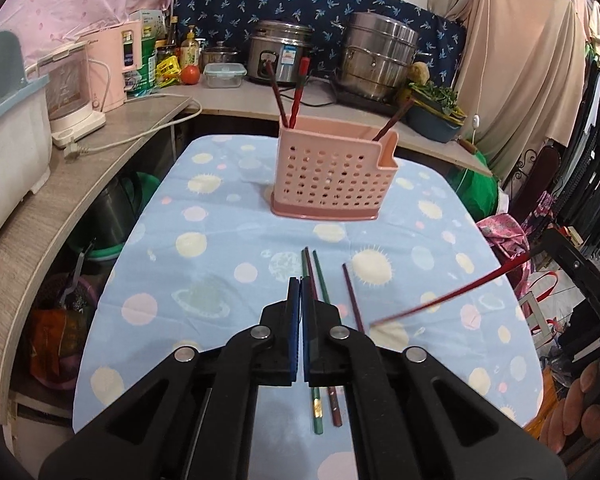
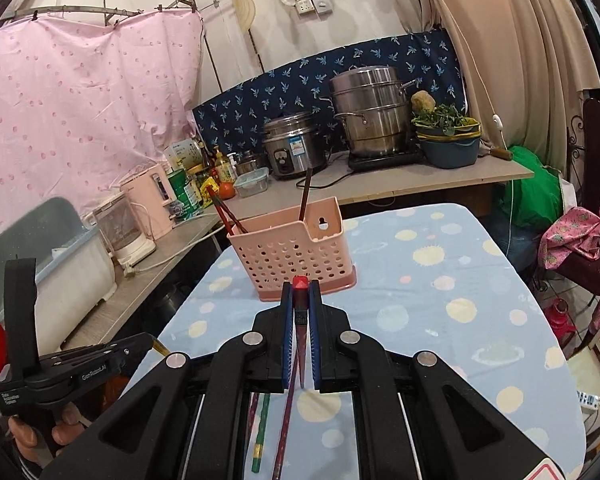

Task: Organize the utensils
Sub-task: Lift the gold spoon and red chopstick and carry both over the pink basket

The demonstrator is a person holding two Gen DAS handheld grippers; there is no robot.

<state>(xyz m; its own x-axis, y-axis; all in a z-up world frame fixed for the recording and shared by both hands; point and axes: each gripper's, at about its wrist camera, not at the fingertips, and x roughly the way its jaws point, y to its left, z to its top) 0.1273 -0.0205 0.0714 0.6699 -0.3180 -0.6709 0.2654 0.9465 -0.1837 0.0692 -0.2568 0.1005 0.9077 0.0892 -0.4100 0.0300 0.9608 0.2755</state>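
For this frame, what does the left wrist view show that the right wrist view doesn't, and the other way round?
Only the left wrist view shows the left gripper with its jaws closed together over the chopsticks on the table, gripping nothing that I can see, and the full length of the red chopstick in the air.

Only the right wrist view shows the right gripper clamped on that chopstick's end.

Both show the pink holder with three chopsticks inside, on the blue cloth.

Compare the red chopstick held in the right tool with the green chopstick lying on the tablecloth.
The red chopstick is clamped in the right tool and lifted off the cloth; the green chopstick lies flat on the tablecloth, ungripped. One is red, the other green. Both are slim chopsticks outside the pink basket.
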